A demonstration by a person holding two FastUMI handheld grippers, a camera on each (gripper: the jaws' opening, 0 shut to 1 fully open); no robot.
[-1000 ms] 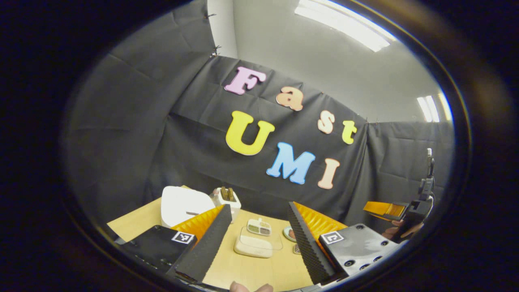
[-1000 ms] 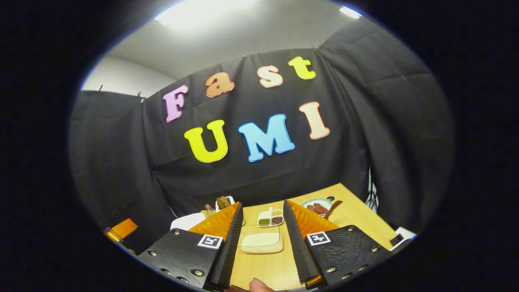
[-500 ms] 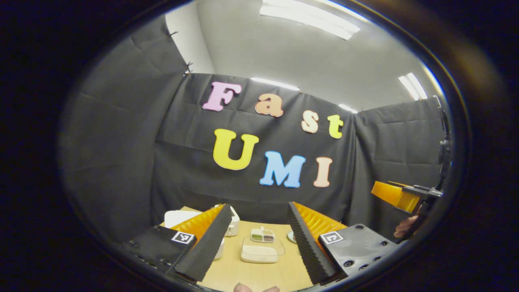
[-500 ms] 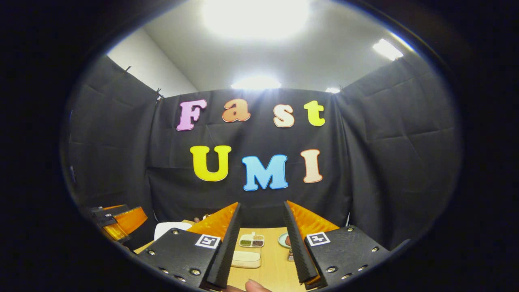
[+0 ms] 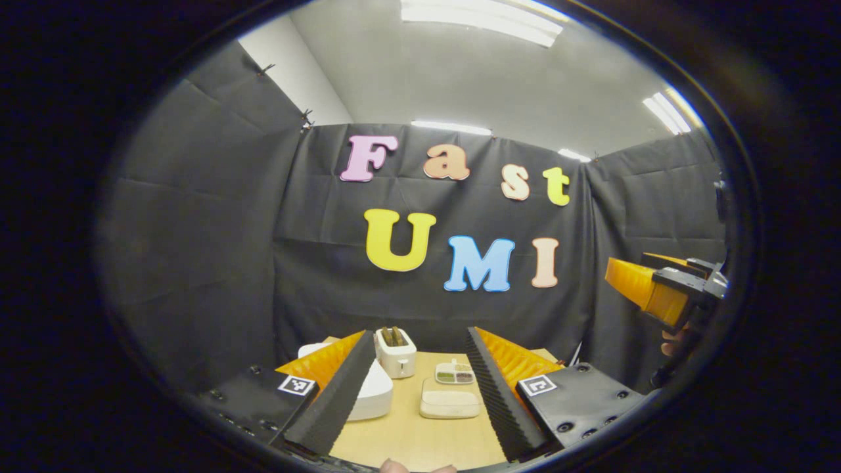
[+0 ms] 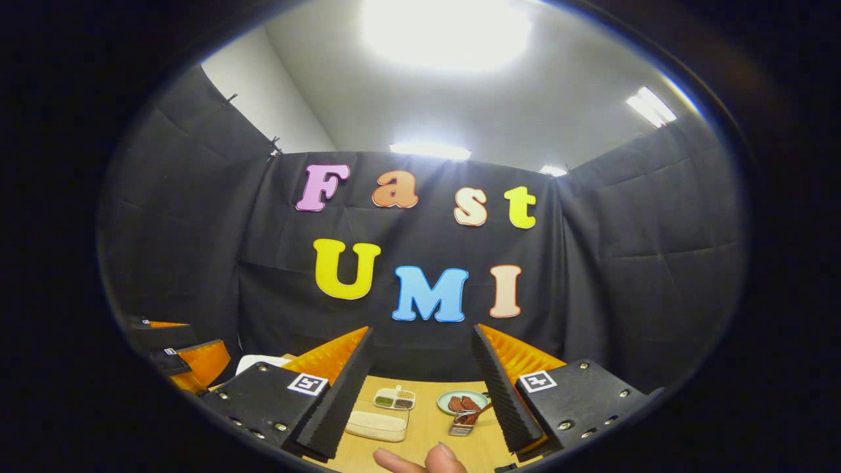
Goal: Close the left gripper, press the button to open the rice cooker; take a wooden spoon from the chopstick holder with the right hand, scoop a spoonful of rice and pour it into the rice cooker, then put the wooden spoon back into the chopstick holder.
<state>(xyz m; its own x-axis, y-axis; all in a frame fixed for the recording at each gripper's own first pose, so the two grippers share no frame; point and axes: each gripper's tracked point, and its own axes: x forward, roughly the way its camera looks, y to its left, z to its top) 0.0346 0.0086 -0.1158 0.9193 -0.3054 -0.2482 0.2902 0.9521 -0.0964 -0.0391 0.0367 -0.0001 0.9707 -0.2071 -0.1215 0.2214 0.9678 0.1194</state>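
nothing of the task looks done yet. on the table (image 5: 407,440), far left, the one white cooker (image 5: 371,394) sits with its lid down, partly behind a finger of the left gripper (image 5: 420,387). that gripper is held up off the table, its fingers wide apart and clamped on nothing; by my reading it must first close, then go down to the button, which i can't pick out from here. just right of the cooker stands one white holder (image 5: 395,353) with brown handles poking out of the top; how many, and which is the spoon, i cannot tell. further right lies one shallow tray of rice (image 5: 449,405), with one small divided dish (image 5: 454,374) behind it. in the right gripper view one round plate (image 6: 462,401) with reddish pieces sits beyond those. the right gripper (image 6: 424,387) also hangs above the table, fingers spread and empty. so pressing, fetching the spoon, scooping, pouring and returning all remain.
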